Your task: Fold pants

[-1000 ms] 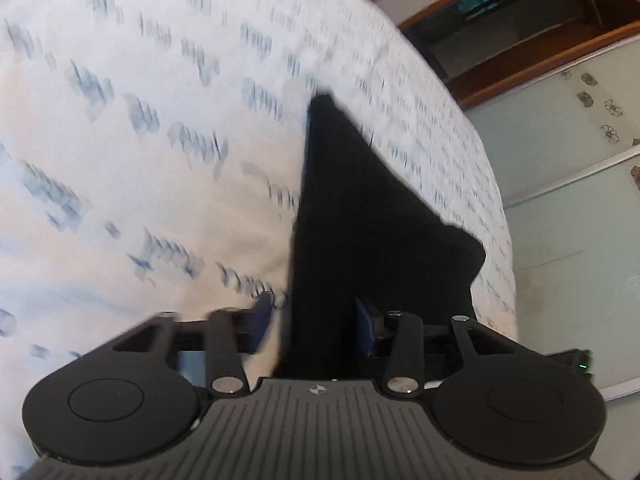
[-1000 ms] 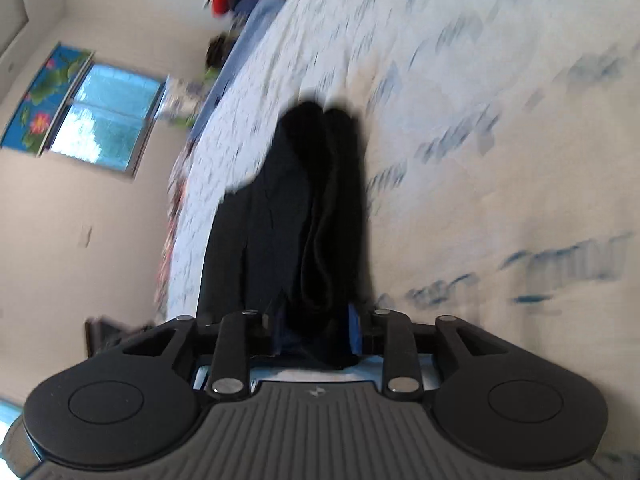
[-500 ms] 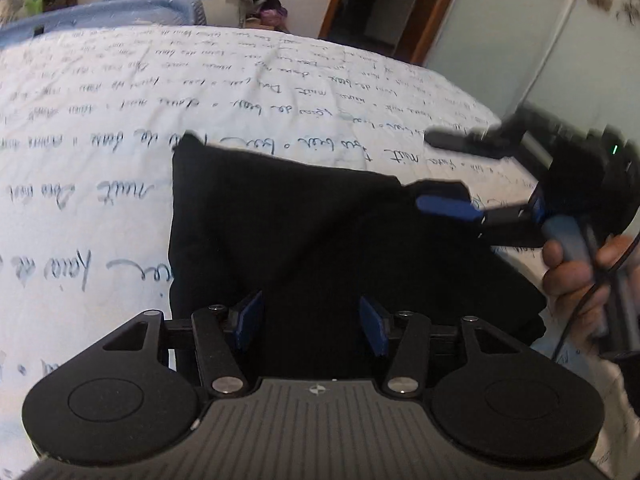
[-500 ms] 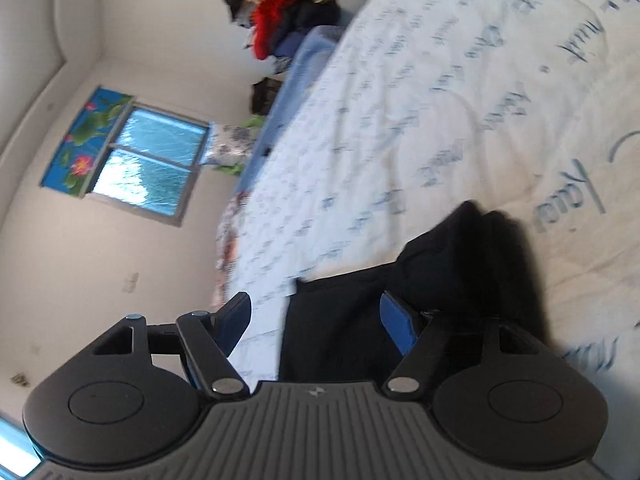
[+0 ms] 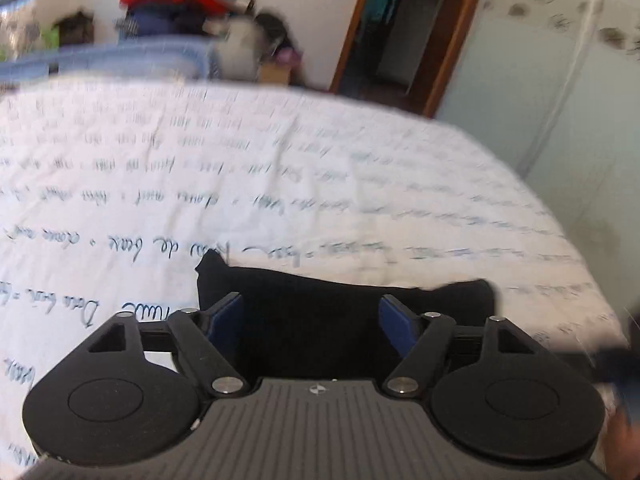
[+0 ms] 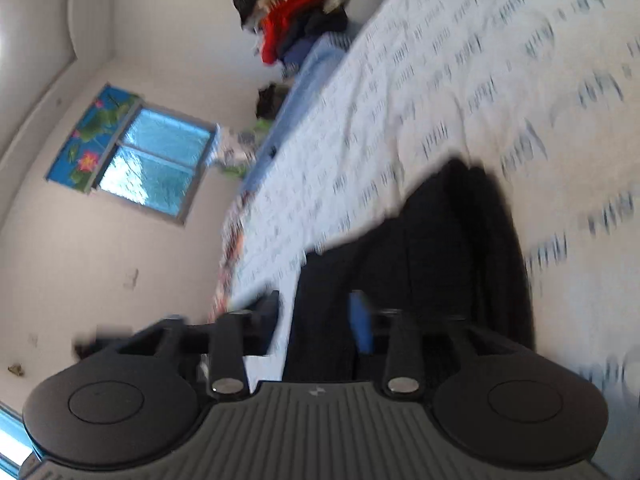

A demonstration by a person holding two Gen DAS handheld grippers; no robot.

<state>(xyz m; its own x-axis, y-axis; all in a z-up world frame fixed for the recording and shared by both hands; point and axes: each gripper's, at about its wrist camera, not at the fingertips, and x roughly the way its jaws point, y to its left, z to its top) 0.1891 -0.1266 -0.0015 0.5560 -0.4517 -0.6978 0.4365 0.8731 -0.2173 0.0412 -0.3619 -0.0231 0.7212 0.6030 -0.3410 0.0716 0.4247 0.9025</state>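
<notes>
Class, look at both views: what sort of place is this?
Most likely a bedroom: a bed with a script-printed sheet, heaped clothes past its far edge, a window, and a doorway.

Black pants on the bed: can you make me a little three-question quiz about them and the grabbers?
1. True or false: the black pants lie on a bedsheet printed with handwriting.
2. The left gripper is: A) open, B) clamped on the pants?
3. What colour are the pads of the left gripper?

Key: 1 true; 2 A; 3 blue.
</notes>
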